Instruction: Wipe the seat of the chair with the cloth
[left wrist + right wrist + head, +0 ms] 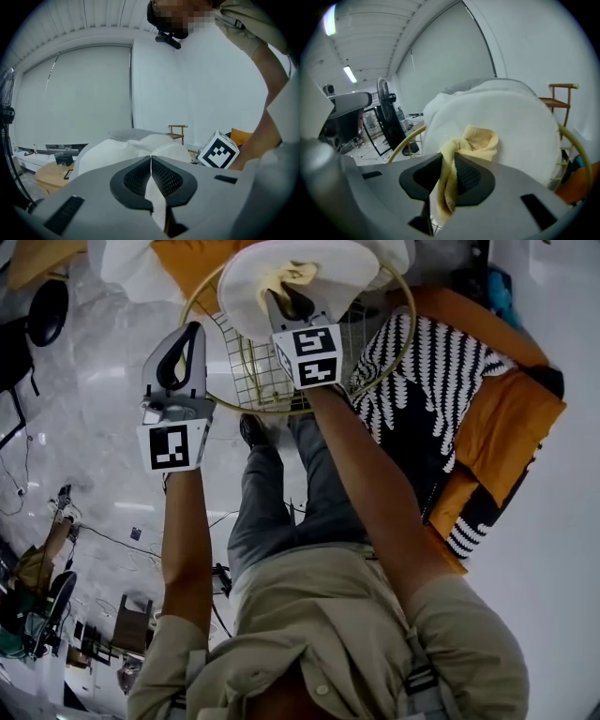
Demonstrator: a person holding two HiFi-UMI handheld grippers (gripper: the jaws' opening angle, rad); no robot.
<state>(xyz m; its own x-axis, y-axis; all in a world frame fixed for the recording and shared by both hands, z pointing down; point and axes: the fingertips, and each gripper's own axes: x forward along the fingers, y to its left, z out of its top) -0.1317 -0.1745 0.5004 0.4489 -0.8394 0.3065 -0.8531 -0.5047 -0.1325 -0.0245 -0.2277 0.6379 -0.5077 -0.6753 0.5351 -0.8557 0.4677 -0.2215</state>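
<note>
The chair has a gold wire frame [246, 381] and a round white seat cushion [328, 273]. My right gripper [286, 298] reaches over the seat, shut on a yellow cloth [292, 274] that bunches out past its jaws onto the cushion. In the right gripper view the cloth [473, 140] is pinched between the pads of the right gripper [449, 161], with the white cushion [511, 122] just behind it. My left gripper [184, 345] hangs left of the chair's rim, shut and empty. In its own view the left gripper [151, 161] has its jaws together, facing the cushion [136, 147].
A black-and-white patterned cushion [422, 381] and orange cushions [506, 427] lie right of the chair. A wooden chair [560, 96] stands by the white wall. A floor fan [384, 105] and a round wooden table [49, 176] are to the left. The person's legs stand before the chair.
</note>
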